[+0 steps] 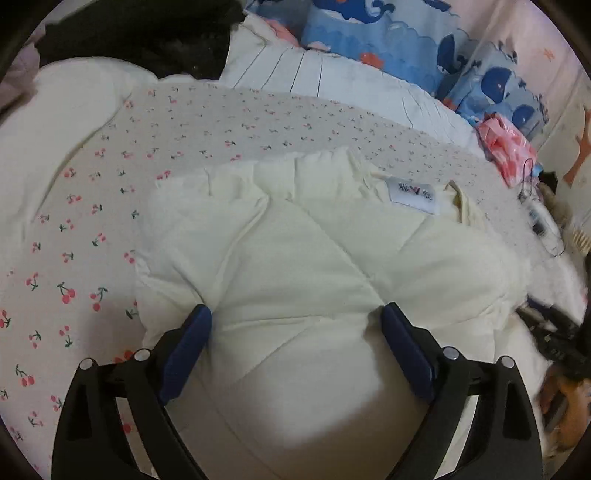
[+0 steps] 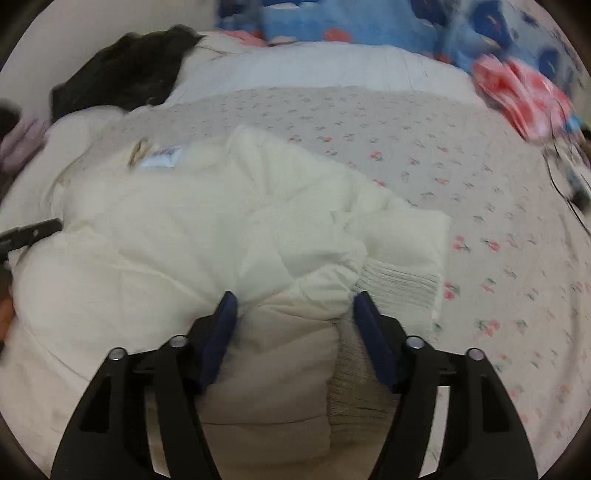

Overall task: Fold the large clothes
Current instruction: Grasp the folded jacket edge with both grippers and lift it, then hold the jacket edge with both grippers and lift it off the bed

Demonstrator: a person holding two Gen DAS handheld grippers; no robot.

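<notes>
**Two claws wide over the cream jacket**

Your left gripper (image 1: 297,317) and right gripper (image 2: 291,306) both stand spread, gripping nothing. The cream padded jacket (image 1: 314,266) lies folded on the cherry-print sheet (image 1: 74,229), label (image 1: 413,195) facing up.

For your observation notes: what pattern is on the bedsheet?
Small red cherries on the pale bedsheet, clearest in the left wrist view.

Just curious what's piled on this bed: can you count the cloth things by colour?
Cream: 1, the padded jacket
Black: 1, the garment
Pink: 1, the bundle
Blue whale print: 1, the bedding
Cherry print: 1, the sheet
White: 1, the quilt
Total: 6
</notes>
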